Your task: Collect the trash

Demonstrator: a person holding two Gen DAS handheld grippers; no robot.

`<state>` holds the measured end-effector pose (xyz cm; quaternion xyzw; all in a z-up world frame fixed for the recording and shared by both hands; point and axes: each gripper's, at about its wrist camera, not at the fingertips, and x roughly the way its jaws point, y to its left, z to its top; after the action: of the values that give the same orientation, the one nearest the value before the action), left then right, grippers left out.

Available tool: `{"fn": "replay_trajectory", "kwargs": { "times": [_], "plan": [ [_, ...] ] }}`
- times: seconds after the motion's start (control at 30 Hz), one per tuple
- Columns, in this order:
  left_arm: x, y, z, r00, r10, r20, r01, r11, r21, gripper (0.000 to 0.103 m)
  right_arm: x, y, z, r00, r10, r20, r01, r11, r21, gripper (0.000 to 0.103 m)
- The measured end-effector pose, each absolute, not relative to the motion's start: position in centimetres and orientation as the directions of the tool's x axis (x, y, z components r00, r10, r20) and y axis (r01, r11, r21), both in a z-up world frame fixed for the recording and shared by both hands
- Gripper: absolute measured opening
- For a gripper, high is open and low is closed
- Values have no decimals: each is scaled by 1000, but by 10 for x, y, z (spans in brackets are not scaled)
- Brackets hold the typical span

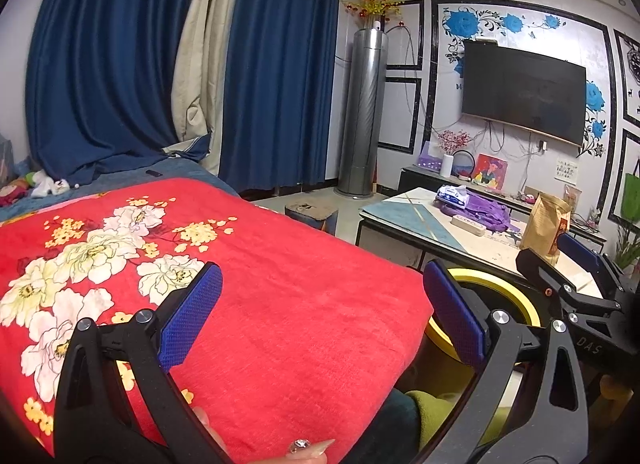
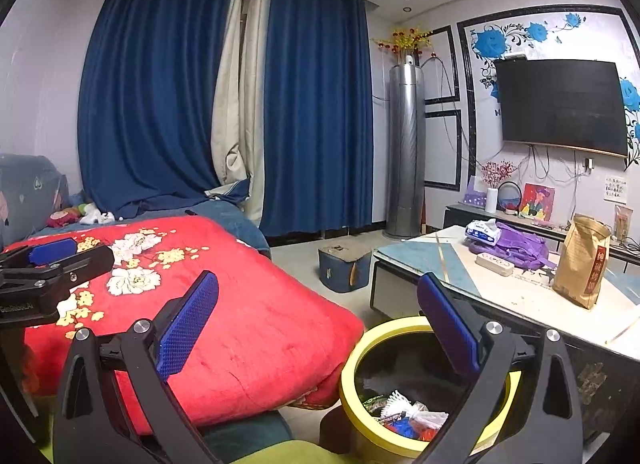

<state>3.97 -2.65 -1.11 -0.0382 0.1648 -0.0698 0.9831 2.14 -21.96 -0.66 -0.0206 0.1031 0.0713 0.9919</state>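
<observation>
- The yellow-rimmed trash bin (image 2: 424, 384) stands on the floor at the lower centre-right of the right wrist view, between the bed and the desk; crumpled white, red and blue scraps (image 2: 408, 418) lie inside it.
- In the left wrist view only an arc of the bin's yellow rim shows, at the lower right behind the blue finger pad.
- The right gripper (image 2: 318, 328) hangs with its two blue-padded fingers wide apart and nothing between them; its right finger overlaps the bin's opening in the frame.
- The left gripper (image 1: 322, 314) is likewise spread wide and empty, held above the red floral blanket (image 1: 280, 284) that covers the bed across the lower left.
- A fingertip with a long decorated nail (image 1: 310, 448) shows at the bottom edge of the left wrist view.
- On the desk (image 2: 432, 260), right of centre in the right wrist view, stand a brown paper bag (image 2: 584, 264), a purple cloth bundle (image 2: 516, 246), a white tissue pack (image 2: 482, 231) and a white power strip (image 2: 494, 264).
- A small blue stool (image 2: 344, 268) sits on the floor beyond the bin.
- Blue curtains (image 2: 160, 103) fill the upper left, and a dark television (image 2: 560, 107) hangs on the wall at the upper right.
</observation>
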Motion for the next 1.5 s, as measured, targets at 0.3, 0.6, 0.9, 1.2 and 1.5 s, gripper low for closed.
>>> {"fn": "replay_trajectory", "kwargs": {
  "times": [0.3, 0.6, 0.9, 1.2, 1.5],
  "plan": [
    [41, -24, -11, 934, -144, -326, 118, 988, -98, 92, 25, -218, -8, 967, 132, -216, -141, 990, -24, 97],
    [41, -24, -12, 936, -137, -325, 112, 989, -96, 92, 25, -218, -9, 968, 138, -210, -147, 989, -26, 97],
    [42, -23, -13, 936, -132, -326, 106, 990, -97, 92, 25, -220, -9, 968, 141, -210, -149, 988, -27, 97],
    [43, -23, -13, 936, -130, -328, 104, 990, -96, 92, 25, -220, -10, 967, 143, -211, -152, 988, -27, 97],
    [47, -24, -15, 929, -135, -346, 108, 989, -96, 92, 25, -221, -11, 966, 148, -213, -158, 987, -30, 97]
  ]
}}
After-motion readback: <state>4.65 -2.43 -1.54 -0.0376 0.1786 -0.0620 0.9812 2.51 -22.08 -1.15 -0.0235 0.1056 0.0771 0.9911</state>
